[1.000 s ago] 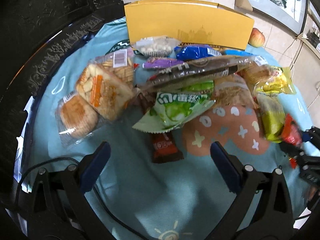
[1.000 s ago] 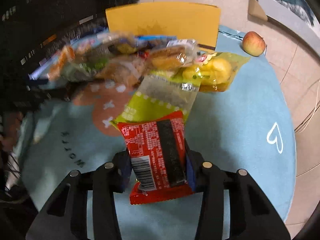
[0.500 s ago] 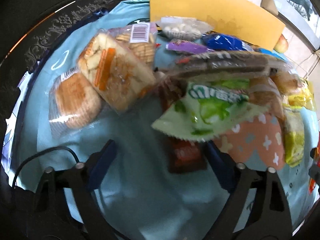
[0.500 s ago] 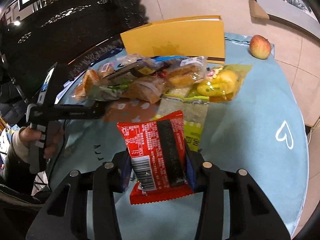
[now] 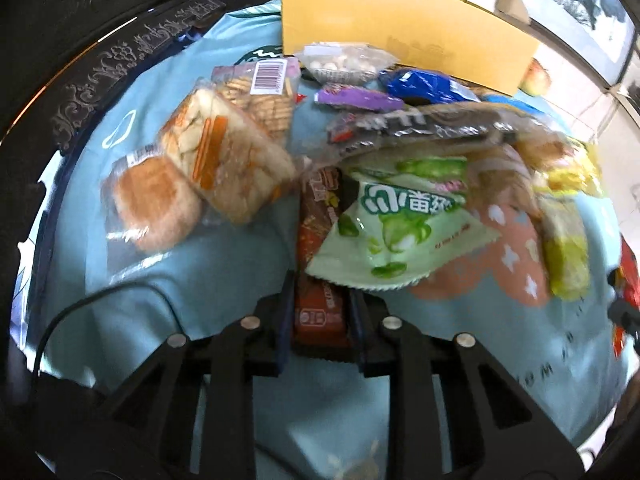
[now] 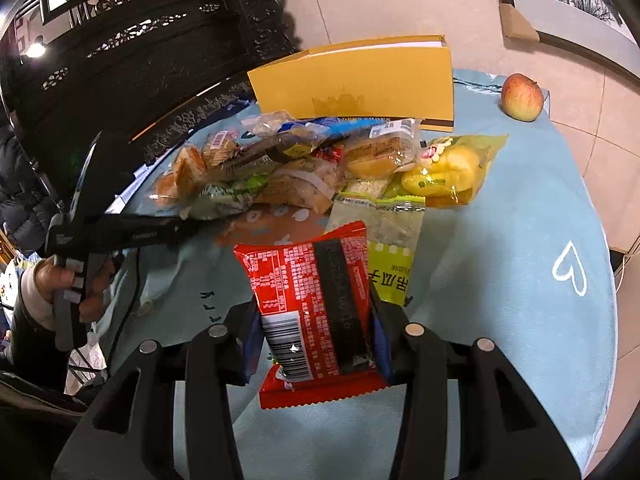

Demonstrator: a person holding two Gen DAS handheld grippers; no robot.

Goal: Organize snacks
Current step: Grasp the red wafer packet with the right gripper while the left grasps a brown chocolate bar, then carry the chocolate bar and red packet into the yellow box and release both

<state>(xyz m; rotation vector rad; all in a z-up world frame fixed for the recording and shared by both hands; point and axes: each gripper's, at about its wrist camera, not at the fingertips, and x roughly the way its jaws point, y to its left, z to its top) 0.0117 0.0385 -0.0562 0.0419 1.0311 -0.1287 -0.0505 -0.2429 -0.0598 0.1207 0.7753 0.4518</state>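
A pile of wrapped snacks [image 5: 400,140] lies on a blue round tablecloth [image 5: 180,272]. A brown-red snack bar [image 5: 316,232] sticks out from under a green packet [image 5: 396,224]. My left gripper [image 5: 320,312] is closing, and its fingers press on both sides of the bar's near end. In the right wrist view, my right gripper [image 6: 316,320] is shut on a red snack packet [image 6: 308,280], held upright above the cloth. That view also shows the left gripper [image 6: 132,232] reaching into the pile, gripped by a person's hand [image 6: 60,280].
A yellow box [image 6: 360,80] stands open behind the pile. An apple [image 6: 522,96] sits at the far right of the cloth [image 6: 500,240]. Bread packets [image 5: 156,204] lie left of the pile. Dark carved furniture [image 6: 160,40] borders the table's left side.
My left gripper moved in towards the pile and closed from wide open onto the brown-red bar. The right gripper kept its hold on the red packet and tilted slightly.
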